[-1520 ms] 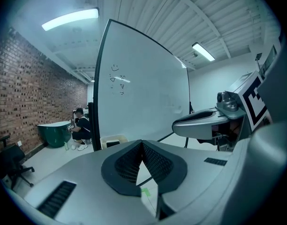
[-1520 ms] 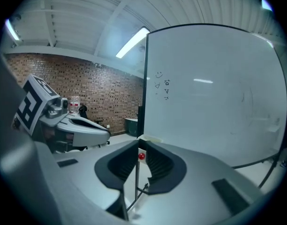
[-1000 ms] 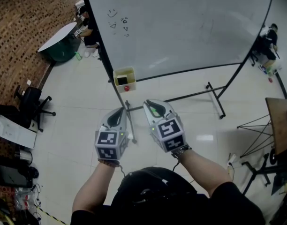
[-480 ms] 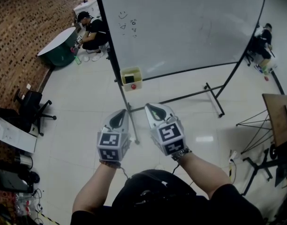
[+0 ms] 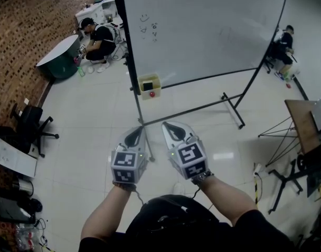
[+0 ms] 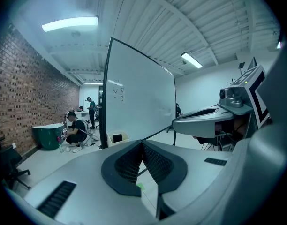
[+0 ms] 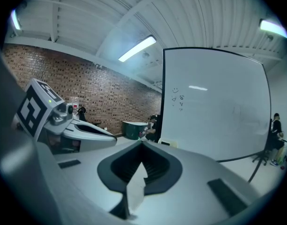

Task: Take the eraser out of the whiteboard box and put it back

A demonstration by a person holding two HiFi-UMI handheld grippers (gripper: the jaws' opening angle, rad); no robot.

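We hold left hand-held gripper [image 5: 134, 136] and right hand-held gripper [image 5: 173, 130] side by side, jaws together, empty. Whiteboard box [image 5: 158, 82] well ahead, eraser [image 5: 148, 84] inside.

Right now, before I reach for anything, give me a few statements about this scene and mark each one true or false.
1. The left hand-held gripper and the right hand-held gripper are both shut and hold nothing. True.
2. The eraser lies on the floor. False: the eraser sits in the box at the lower left corner of the whiteboard.
3. The whiteboard is blank. False: small drawings show near its upper left corner.
4. A person crouches beside the green round table. True.
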